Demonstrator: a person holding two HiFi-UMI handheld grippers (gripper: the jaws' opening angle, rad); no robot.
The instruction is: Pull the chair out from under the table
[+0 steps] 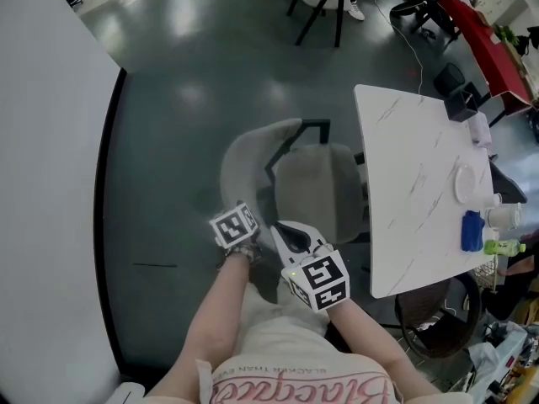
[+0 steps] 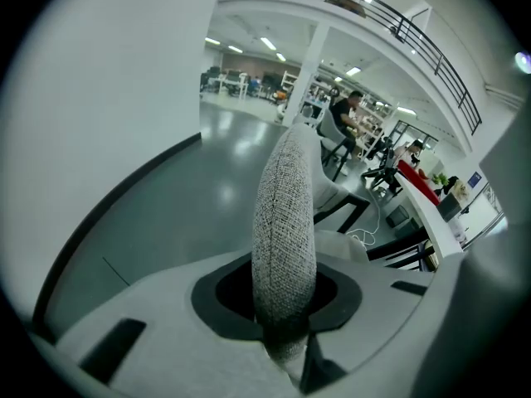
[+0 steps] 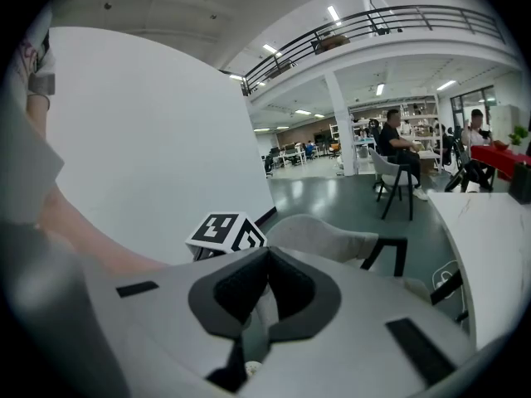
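Note:
A grey fabric chair (image 1: 316,188) on a black frame stands to the left of the white marble table (image 1: 413,167), its seat close to the table's edge. My left gripper (image 1: 244,238), under its marker cube, is at the near end of the curved backrest (image 1: 240,158). In the left gripper view the backrest's woven rim (image 2: 286,214) stands upright between the pads of the left gripper (image 2: 284,305), which press on it. My right gripper (image 1: 280,230) hovers beside it over the seat's near edge, jaws together and holding nothing. The right gripper (image 3: 257,305) looks past the chair (image 3: 323,235).
A white wall (image 1: 50,183) runs along the left. On the table's right side are a plate (image 1: 463,183), a blue bottle (image 1: 472,230) and a green bottle (image 1: 504,247). Another dark chair (image 1: 438,310) sits at the table's near corner. A black chair (image 1: 324,2) stands far off.

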